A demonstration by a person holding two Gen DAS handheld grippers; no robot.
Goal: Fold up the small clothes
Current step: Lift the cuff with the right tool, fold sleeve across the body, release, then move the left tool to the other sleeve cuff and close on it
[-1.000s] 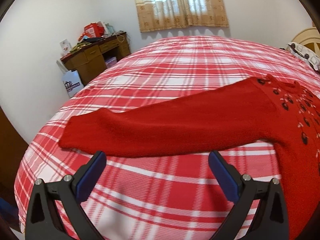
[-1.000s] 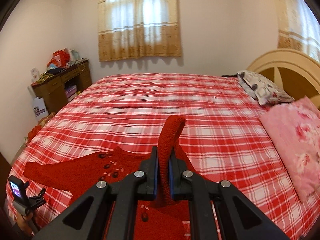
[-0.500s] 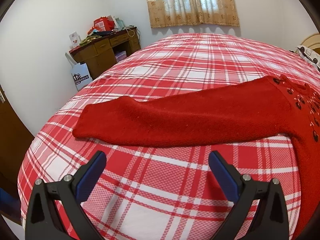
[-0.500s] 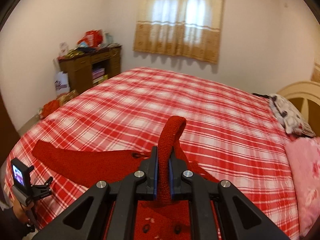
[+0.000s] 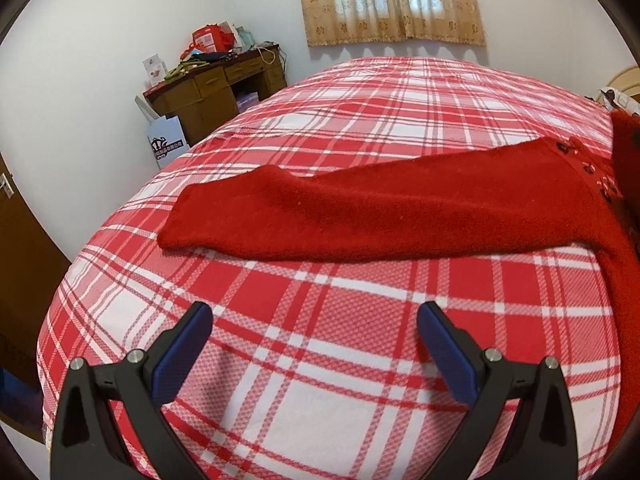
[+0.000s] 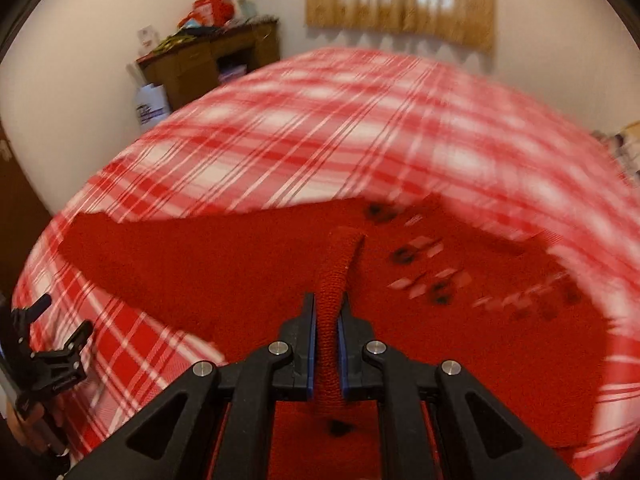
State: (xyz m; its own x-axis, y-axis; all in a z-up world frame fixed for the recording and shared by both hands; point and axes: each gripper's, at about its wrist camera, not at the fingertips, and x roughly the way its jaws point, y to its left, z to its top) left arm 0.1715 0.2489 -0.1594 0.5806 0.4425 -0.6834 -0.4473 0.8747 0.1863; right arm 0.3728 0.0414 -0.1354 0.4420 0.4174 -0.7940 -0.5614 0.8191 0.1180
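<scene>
A small red knitted sweater (image 6: 240,280) with dark and white embroidery lies on the red-and-white plaid bed (image 5: 360,128). One sleeve (image 5: 360,216) stretches out flat to the left. My left gripper (image 5: 316,324) hovers open over bare bedspread, short of that sleeve, with nothing between its blue pads. My right gripper (image 6: 327,312) is shut on a ribbed red cuff (image 6: 338,264), which sticks up from between the pads, low over the sweater's body. The left gripper (image 6: 60,332) also shows at the lower left of the blurred right wrist view.
A wooden desk (image 5: 216,88) piled with clutter stands against the far left wall, with a white paper bag (image 5: 166,142) beside it. Curtains (image 5: 392,0) hang on the back wall. A dark door (image 5: 16,240) is at the left edge of the bed.
My right gripper has swung down and to the left with the cuff, carrying it over the sweater's body. The left gripper has drawn back a little from the flat sleeve.
</scene>
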